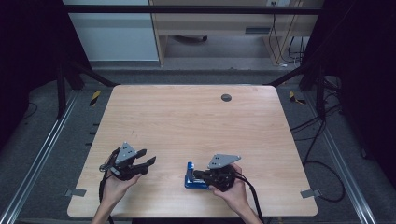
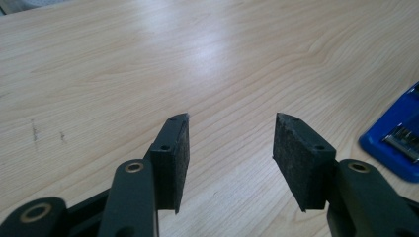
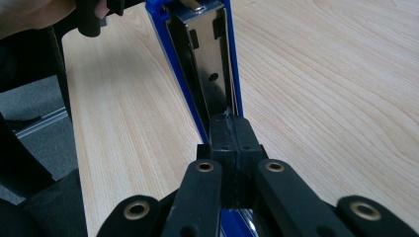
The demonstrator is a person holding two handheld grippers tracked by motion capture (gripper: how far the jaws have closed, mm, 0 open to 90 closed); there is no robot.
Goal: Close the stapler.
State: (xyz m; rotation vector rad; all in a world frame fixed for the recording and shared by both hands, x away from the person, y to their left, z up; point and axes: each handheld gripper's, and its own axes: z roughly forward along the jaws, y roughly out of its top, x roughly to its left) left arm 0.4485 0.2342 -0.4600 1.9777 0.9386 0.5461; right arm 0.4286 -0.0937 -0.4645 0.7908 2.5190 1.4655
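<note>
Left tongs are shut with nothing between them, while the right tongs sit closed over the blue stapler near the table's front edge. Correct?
Not quite: the left tongs are open, a wide gap between the pads, per the left gripper view. The rest holds: right tongs closed over the blue stapler.

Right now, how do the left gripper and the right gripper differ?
The left gripper has its jaws spread apart with bare table between them; the right gripper has its jaws pressed together. The left gripper hovers away from the blue stapler, while the right gripper sits over it, its jaws above the open metal channel. Both are black, hand-held, and carry a grey three-cornered plate.
</note>
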